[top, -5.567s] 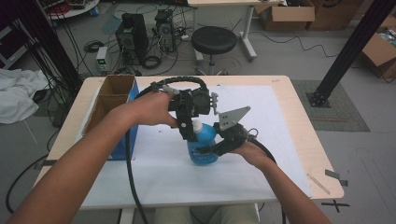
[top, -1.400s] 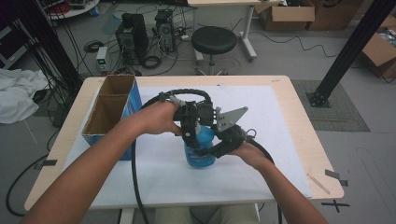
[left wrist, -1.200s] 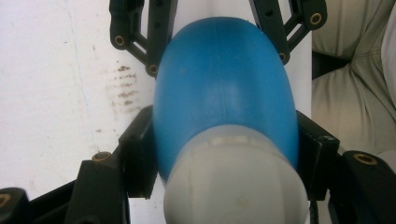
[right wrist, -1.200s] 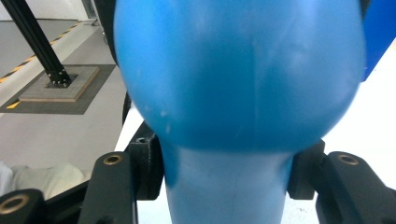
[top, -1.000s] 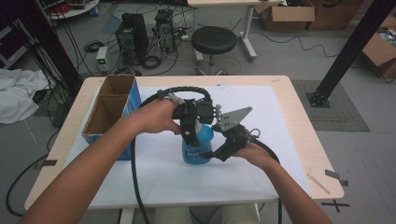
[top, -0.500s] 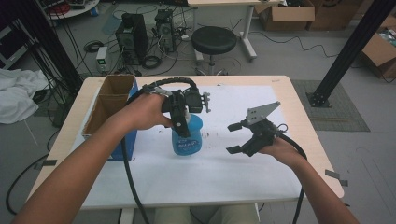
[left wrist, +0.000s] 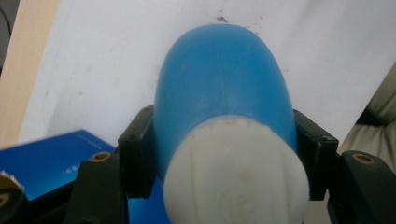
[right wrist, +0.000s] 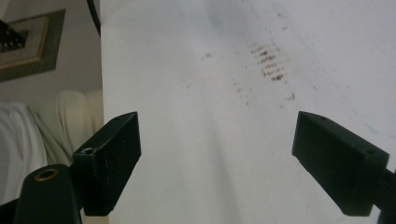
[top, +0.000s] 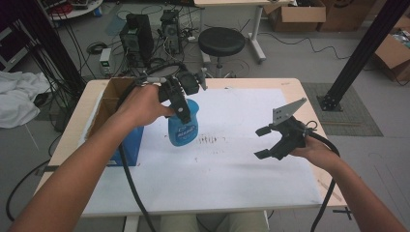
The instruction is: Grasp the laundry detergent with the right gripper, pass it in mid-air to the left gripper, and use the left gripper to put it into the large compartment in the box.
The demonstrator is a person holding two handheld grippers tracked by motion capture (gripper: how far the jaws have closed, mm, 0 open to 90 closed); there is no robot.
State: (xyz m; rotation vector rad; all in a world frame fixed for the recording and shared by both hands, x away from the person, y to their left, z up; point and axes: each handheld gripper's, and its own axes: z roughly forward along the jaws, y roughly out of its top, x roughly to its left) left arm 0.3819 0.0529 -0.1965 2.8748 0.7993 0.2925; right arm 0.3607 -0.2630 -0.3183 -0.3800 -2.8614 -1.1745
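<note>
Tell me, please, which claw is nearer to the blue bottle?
The left. The left claw is shut on the blue bottle, holding it near its white cap. The right claw hangs open, well off to the bottle's right above the white sheet.

Both black plastic two-jaw grippers, left [top: 180, 104] and right [top: 265, 142], are showing blocky jaws with brass-ringed screw holes. Thick black cables [top: 129, 179] are trailing away, and a grey three-cornered plate [top: 286, 111] is topping the right one. Bare forearms; light trousers [top: 212, 223].
</note>
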